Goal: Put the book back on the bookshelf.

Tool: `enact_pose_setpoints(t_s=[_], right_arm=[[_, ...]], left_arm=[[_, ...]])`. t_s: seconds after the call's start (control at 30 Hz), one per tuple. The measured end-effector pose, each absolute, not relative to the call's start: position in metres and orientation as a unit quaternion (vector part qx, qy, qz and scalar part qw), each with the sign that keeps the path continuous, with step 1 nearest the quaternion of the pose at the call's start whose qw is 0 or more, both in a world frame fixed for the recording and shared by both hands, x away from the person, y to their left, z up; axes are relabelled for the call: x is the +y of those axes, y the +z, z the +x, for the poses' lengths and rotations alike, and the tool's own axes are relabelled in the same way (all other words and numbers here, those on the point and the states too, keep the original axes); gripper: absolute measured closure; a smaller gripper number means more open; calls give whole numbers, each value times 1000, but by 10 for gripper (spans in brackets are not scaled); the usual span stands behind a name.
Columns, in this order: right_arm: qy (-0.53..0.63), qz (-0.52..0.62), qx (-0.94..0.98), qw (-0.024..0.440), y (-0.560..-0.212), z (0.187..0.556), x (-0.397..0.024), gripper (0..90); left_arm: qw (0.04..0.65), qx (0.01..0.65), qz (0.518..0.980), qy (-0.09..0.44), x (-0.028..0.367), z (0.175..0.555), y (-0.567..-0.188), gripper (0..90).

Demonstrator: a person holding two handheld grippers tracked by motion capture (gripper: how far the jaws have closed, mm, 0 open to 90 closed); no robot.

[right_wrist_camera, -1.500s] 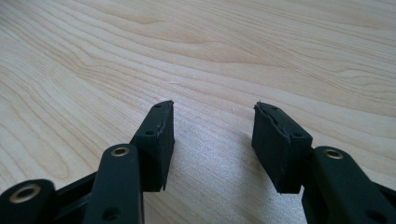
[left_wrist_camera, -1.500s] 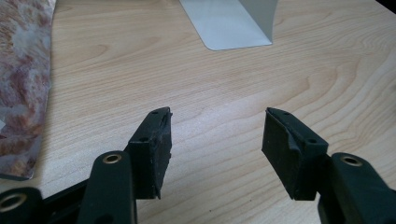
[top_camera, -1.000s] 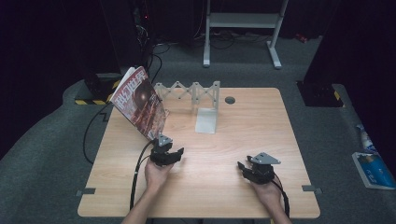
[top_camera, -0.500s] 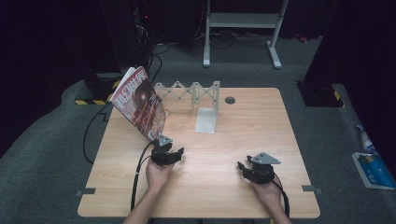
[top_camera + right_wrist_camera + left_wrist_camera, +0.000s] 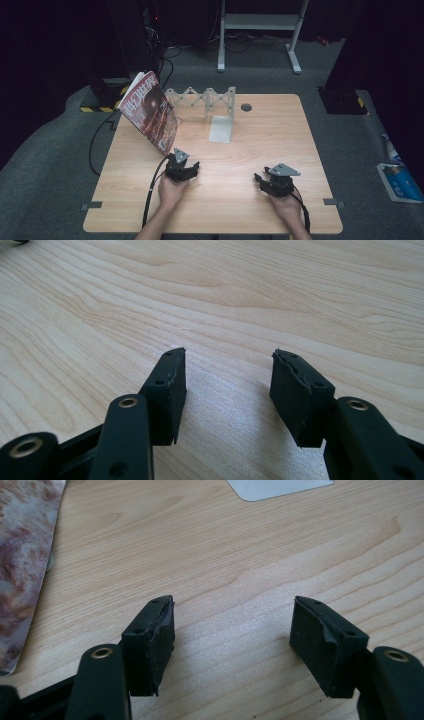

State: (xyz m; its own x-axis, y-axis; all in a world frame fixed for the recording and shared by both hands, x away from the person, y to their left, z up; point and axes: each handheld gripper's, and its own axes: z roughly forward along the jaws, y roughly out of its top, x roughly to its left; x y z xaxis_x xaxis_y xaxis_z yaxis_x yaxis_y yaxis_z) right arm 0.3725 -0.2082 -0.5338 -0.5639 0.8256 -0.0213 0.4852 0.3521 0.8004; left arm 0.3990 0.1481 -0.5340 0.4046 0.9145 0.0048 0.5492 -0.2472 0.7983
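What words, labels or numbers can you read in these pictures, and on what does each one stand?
Magazine, cover: large white Chinese characters run down its upper edge, too blurred to quote with certainty.
Blue packet on the floor at the right: print too small to read.
Table, metal stand, expanding rack: no writing.

Right gripper (image 5: 227, 390) jaws apart, empty, over bare wooden table (image 5: 250, 295).

From the high view we look forward and down on the whole table (image 5: 235, 200), from above its near side. In the left gripper view we sit low and close over the wood, facing far and leftward, with the magazine (image 5: 22, 555) at the left edge. In the right gripper view we are equally close to the boards. All three share the tabletop.
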Motion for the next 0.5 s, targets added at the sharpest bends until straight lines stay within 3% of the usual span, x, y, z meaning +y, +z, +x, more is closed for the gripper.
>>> enact_pose_setpoints(t_s=[0.5], right_arm=[[390,415,792,219,-534,373,-208,473]], left_arm=[[373,491,748,247,147,397,-535,300]])
